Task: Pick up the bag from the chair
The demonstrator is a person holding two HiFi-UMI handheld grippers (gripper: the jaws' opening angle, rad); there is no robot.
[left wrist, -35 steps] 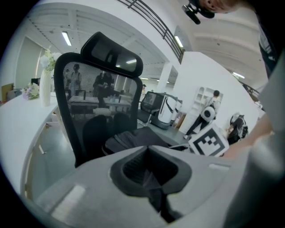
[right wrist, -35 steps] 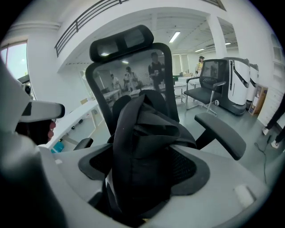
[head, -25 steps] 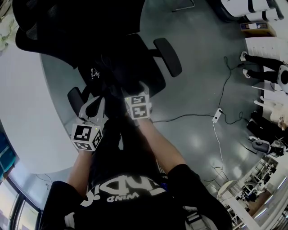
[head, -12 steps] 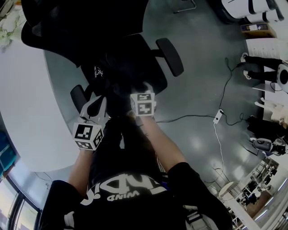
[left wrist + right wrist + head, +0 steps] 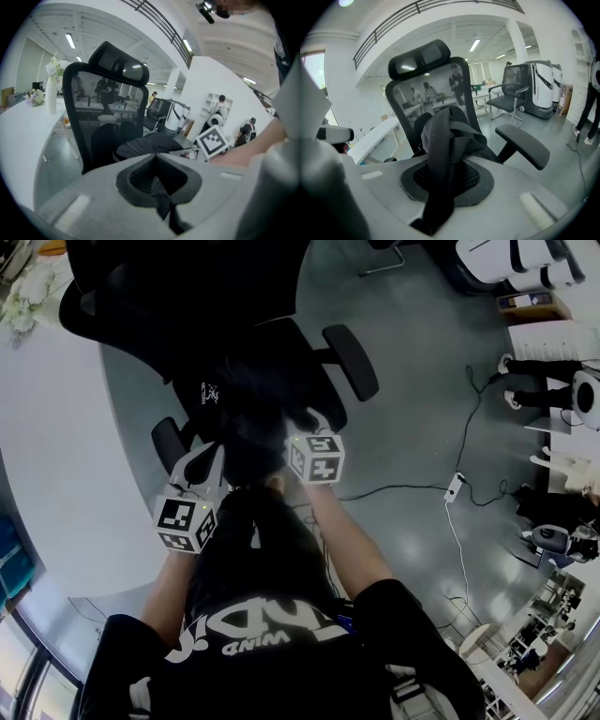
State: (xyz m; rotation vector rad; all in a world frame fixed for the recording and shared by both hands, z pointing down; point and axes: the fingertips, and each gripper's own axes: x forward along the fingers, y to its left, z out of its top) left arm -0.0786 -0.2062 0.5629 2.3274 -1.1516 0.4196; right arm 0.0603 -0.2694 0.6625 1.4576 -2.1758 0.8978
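A black bag (image 5: 248,413) lies bunched on the seat of a black office chair (image 5: 309,357). In the head view my right gripper (image 5: 305,420) is at the bag's right side and my left gripper (image 5: 202,451) is near the chair's left armrest. The right gripper view has the bag (image 5: 447,133) rising just ahead, with its wide black strap (image 5: 440,187) running down through my right gripper (image 5: 438,213), which is shut on it. In the left gripper view my left gripper (image 5: 161,201) is shut on a thin black strap, and the bag (image 5: 145,146) sits beyond on the seat.
A curved white table (image 5: 47,456) runs along the left, with a vase of flowers (image 5: 51,89) on it. The chair's right armrest (image 5: 525,145) juts out beside the bag. A cable and power strip (image 5: 455,484) lie on the grey floor; a person's legs (image 5: 539,367) stand far right.
My right gripper has shifted to the right, still holding the strap. The left gripper has hardly moved. The chair and bag stay where they were.
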